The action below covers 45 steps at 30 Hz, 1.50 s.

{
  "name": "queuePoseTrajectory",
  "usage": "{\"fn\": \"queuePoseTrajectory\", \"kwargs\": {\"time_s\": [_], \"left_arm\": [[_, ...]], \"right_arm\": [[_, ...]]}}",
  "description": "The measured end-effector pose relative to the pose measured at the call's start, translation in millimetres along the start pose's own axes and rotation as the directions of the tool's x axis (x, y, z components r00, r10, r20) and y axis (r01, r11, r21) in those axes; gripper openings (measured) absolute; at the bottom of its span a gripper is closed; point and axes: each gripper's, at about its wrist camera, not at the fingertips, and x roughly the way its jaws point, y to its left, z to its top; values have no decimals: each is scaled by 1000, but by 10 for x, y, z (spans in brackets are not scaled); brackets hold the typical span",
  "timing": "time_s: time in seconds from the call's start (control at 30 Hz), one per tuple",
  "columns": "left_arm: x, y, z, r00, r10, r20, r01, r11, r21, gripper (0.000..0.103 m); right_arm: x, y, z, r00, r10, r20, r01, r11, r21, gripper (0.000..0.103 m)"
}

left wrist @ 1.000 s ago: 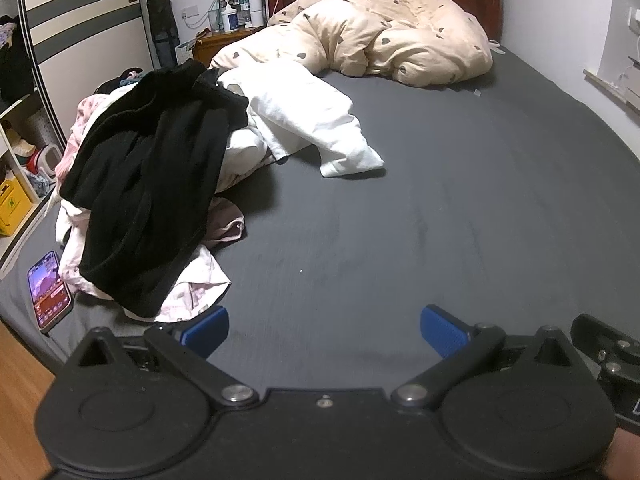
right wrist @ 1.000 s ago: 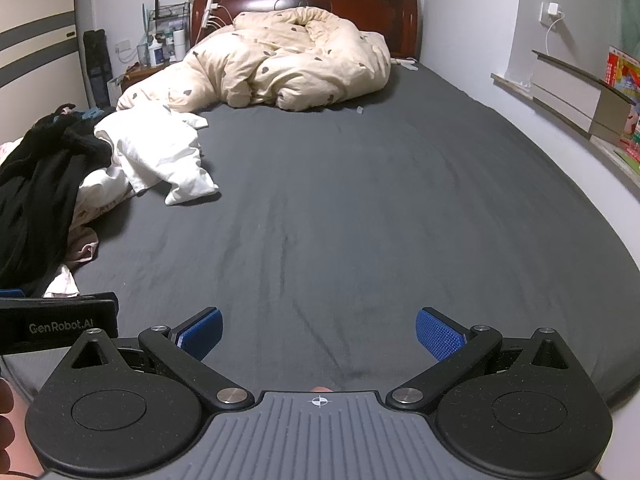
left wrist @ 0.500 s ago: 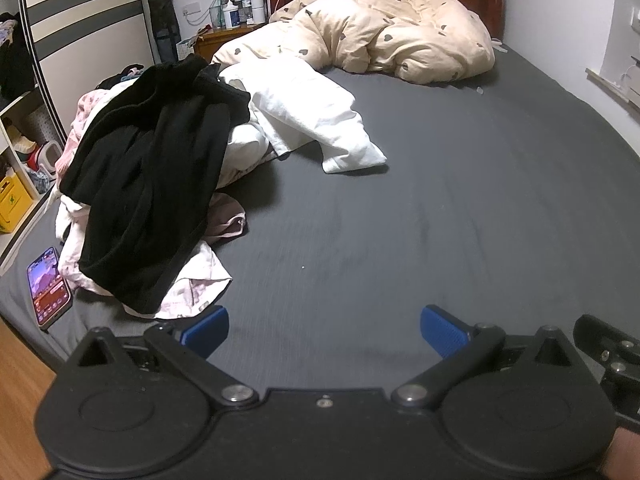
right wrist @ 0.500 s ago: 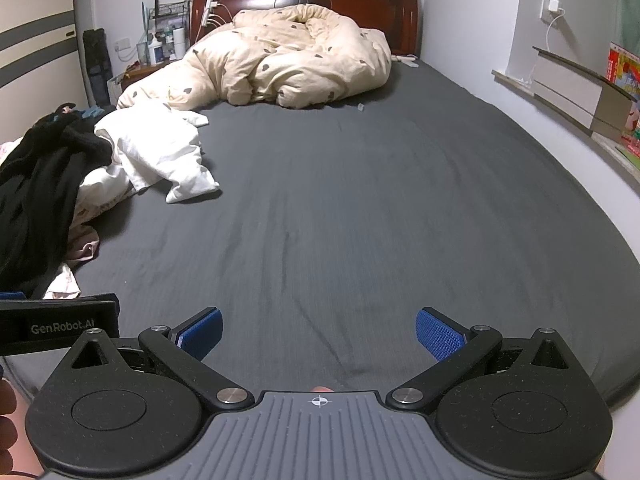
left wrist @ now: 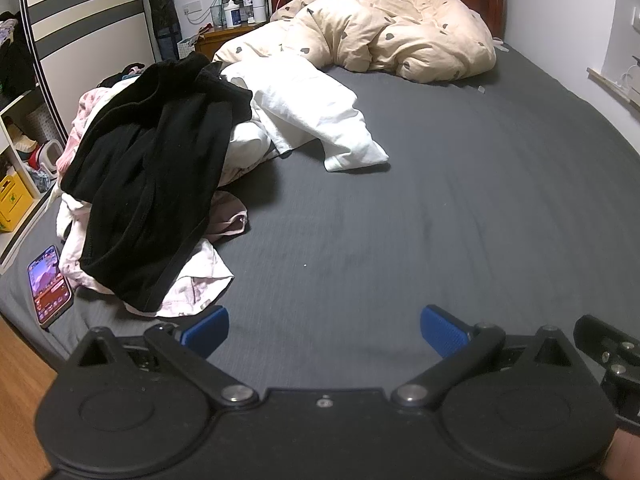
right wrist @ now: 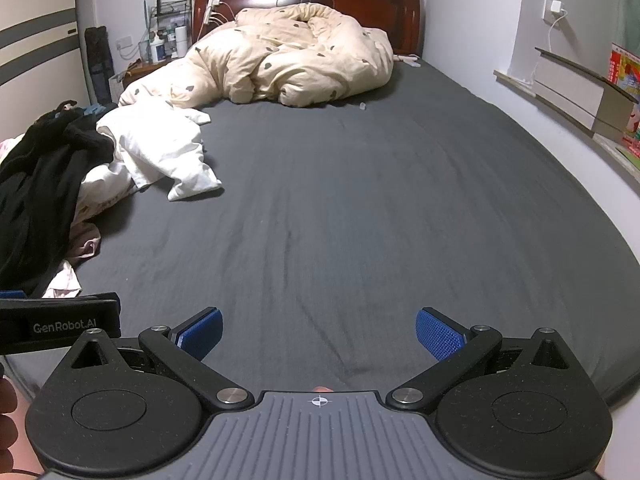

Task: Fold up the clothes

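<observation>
Left gripper [left wrist: 324,330]: jaws wide apart, empty, low over grey sheet [left wrist: 440,200]. Right gripper [right wrist: 319,333]: jaws likewise spread, empty, over bare sheet. Clothes pile [left wrist: 148,184] lies ahead-left of left gripper, its pink hem just beside the left pad; black garment [left wrist: 160,168] on top. Phone [left wrist: 50,286] left of pile. Duvet [left wrist: 384,40] at headboard, well apart.

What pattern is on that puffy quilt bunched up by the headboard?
The quilt is cream with small dark heart shapes scattered over it, clearest in the right wrist view.
</observation>
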Motion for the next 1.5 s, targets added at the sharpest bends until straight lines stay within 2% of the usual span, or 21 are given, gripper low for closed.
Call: {"fn": "queuePoseTrajectory", "kwargs": {"time_s": [1.07, 1.33, 1.5], "left_arm": [[82, 84, -8, 1000, 12, -17, -12, 1000, -2, 103], [110, 166, -29, 1000, -11, 22, 11, 1000, -8, 103], [201, 228, -12, 999, 2, -36, -4, 999, -44, 103]], "right_arm": [[16, 41, 26, 1000, 3, -3, -3, 1000, -17, 103], [43, 70, 3, 1000, 11, 14, -10, 1000, -17, 103], [82, 85, -21, 999, 31, 27, -31, 1000, -7, 103]]}}
